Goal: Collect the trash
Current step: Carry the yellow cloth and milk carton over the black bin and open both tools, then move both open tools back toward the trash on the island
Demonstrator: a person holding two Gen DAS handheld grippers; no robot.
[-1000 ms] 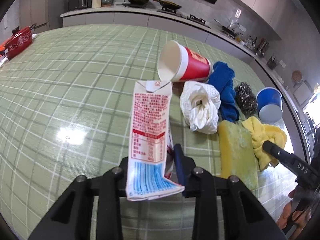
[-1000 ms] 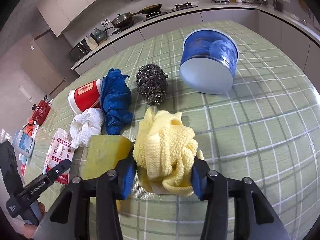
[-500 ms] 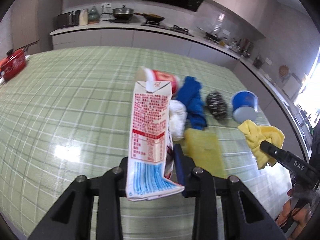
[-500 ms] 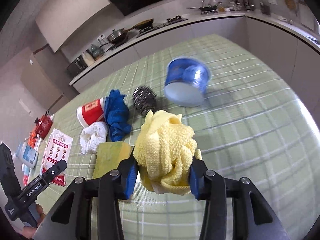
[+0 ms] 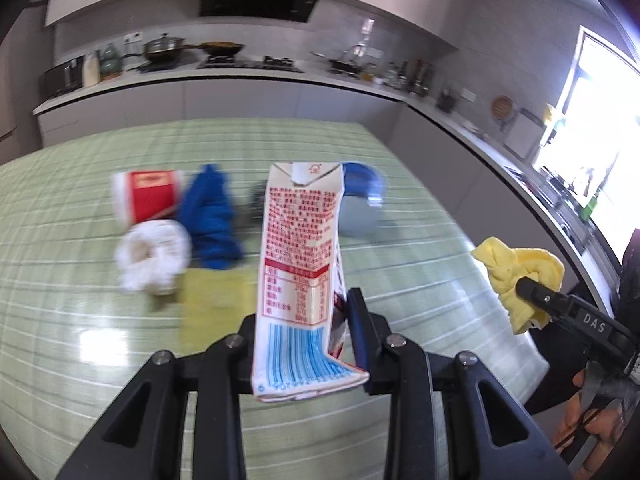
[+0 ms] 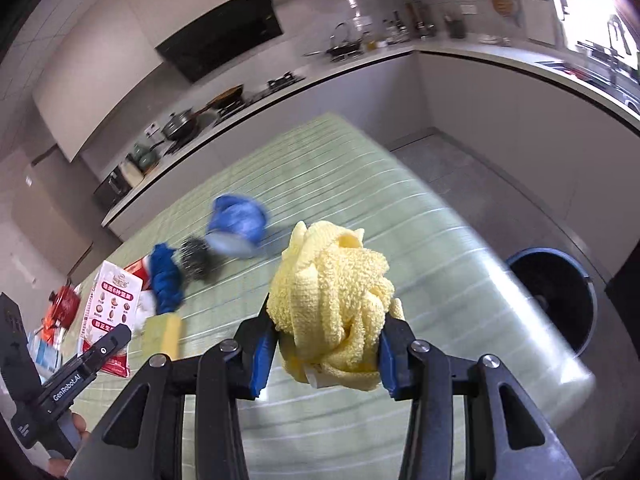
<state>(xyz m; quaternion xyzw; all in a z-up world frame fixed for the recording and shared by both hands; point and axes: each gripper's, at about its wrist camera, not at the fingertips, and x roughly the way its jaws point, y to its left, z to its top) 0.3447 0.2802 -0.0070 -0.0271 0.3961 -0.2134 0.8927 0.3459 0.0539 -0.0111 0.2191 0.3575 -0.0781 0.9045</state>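
Note:
My left gripper (image 5: 304,344) is shut on a flattened red-and-white milk carton (image 5: 298,264) and holds it well above the green checked table (image 5: 60,320). The carton also shows in the right wrist view (image 6: 112,312). My right gripper (image 6: 324,356) is shut on a bunched yellow cloth (image 6: 332,304), raised above the table near its right edge. The cloth also shows in the left wrist view (image 5: 520,276). A dark round bin (image 6: 552,296) stands on the floor beyond the table's right edge.
On the table lie a red paper cup (image 5: 144,196), a crumpled white tissue (image 5: 152,256), a blue cloth (image 5: 212,224), a steel scourer (image 6: 196,256), a blue tub (image 6: 236,224) on its side and a yellow sponge (image 6: 160,336). Kitchen counters run behind.
Both grippers have risen and pulled back from the table with their loads. The objects on the table look smaller and farther. The bin on the floor has come into the right wrist view.

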